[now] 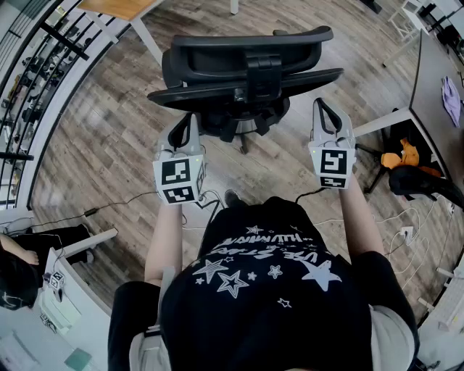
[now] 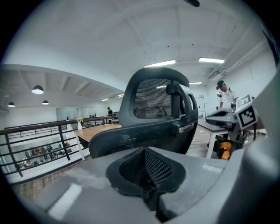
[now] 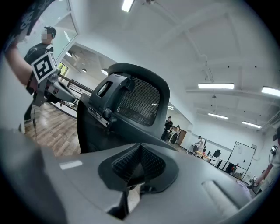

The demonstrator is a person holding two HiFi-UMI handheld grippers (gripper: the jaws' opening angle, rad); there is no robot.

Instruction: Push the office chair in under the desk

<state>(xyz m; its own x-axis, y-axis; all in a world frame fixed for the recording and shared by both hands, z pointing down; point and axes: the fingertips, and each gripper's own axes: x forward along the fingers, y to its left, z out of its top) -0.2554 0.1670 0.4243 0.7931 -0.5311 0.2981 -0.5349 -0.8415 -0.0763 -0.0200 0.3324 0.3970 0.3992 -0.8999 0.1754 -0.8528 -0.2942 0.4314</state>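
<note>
Head view, with both gripper views. The office chair (image 1: 246,69) stands at 12 o'clock from the person, on open wooden floor (image 1: 101,145), its mesh backrest and headrest turned towards the grippers. The left gripper (image 1: 187,119) sits at 11 o'clock and the right gripper (image 1: 325,105) at 1 o'clock, one towards each end of the backrest. Each gripper's jaws are pressed together with nothing between them, so neither grasps the chair.

Progress: judged from this layout, the push is at or near its start. The chair is well clear of any desk and no part of it lies under a tabletop. The whole run towards the desk is left to do.

Two desks show. A wooden-topped desk (image 1: 119,7) lies at 11 o'clock beyond the chair, and a dark-topped desk (image 1: 435,72) lies at 2 o'clock. The pictures do not settle which one is the target.

Hidden or unclear: the backrest covers the seat and most of the wheeled base. Both desks are cut off by the picture's edge. No view shows clearly whether the jaw tips touch the backrest or stop just short of it. The orange and black things (image 1: 409,167) under the dark-topped desk are too small to name.
</note>
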